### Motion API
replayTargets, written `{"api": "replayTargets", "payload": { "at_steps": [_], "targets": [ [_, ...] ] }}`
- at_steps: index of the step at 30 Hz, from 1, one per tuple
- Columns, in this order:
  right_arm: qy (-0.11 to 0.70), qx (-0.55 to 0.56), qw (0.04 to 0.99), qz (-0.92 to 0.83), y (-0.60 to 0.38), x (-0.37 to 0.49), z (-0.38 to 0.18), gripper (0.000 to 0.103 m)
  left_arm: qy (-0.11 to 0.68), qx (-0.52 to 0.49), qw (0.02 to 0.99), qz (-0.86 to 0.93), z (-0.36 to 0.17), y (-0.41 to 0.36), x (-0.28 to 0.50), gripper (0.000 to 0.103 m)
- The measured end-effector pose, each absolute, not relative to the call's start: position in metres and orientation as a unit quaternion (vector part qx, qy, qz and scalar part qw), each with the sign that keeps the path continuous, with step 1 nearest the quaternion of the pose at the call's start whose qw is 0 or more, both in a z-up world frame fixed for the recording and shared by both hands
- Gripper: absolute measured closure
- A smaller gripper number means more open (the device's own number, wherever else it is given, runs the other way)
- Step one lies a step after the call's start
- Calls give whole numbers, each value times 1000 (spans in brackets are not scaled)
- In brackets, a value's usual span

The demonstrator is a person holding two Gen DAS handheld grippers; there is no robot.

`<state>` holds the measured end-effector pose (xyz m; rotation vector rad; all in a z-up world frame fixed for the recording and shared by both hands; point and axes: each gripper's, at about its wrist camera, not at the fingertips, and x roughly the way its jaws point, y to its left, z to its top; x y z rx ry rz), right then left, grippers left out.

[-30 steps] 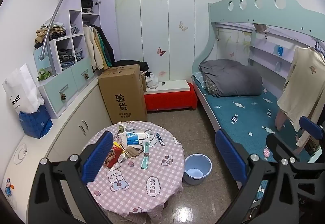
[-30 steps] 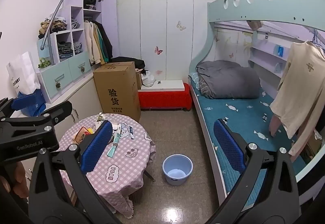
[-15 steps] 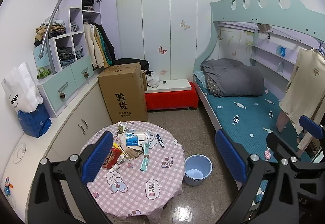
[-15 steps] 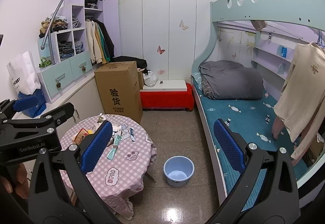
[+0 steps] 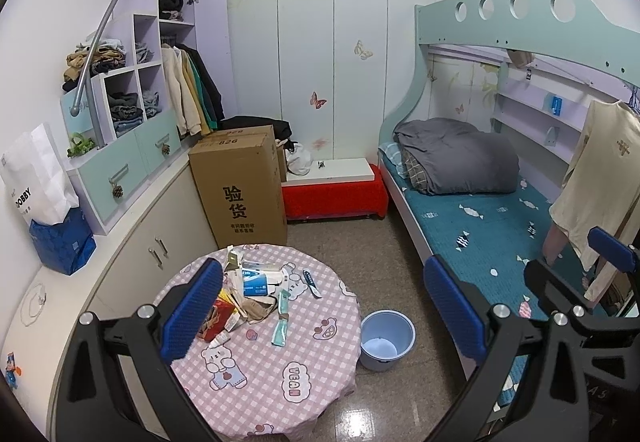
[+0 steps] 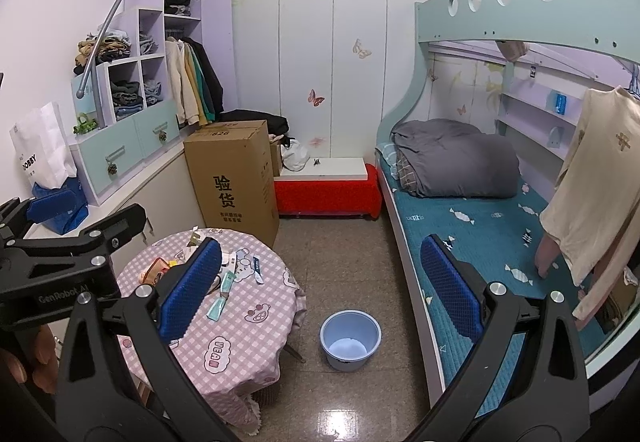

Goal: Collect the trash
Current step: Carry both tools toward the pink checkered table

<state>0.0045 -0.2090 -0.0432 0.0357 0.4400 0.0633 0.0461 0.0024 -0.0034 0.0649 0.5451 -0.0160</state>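
Note:
A pile of trash (image 5: 252, 292) (wrappers, small boxes, a teal tube) lies on a round table with a pink checked cloth (image 5: 280, 358); the table also shows in the right wrist view (image 6: 240, 326), with the trash (image 6: 224, 274) on it. A light blue bucket (image 5: 386, 338) stands on the floor right of the table and shows in the right wrist view (image 6: 350, 338) too. My left gripper (image 5: 324, 306) is open and empty, held high above the table. My right gripper (image 6: 320, 294) is open and empty, above the floor near the bucket.
A tall cardboard box (image 5: 242, 189) stands behind the table. A red bench (image 5: 334, 197) is at the back. A bunk bed (image 5: 480, 217) fills the right side. Cabinets and shelves (image 5: 132, 169) line the left wall.
Both grippers have drifted slightly, the views shifting a little; both stay open and empty. Nothing on the table has moved.

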Motion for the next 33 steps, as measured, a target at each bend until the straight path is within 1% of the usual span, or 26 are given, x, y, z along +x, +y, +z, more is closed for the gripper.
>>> {"api": "replayTargets", "payload": {
  "at_steps": [33],
  "targets": [
    [222,24,974,40,-207,24,-45,6,273,34,961,-4,1,9,58,4]
  ]
}}
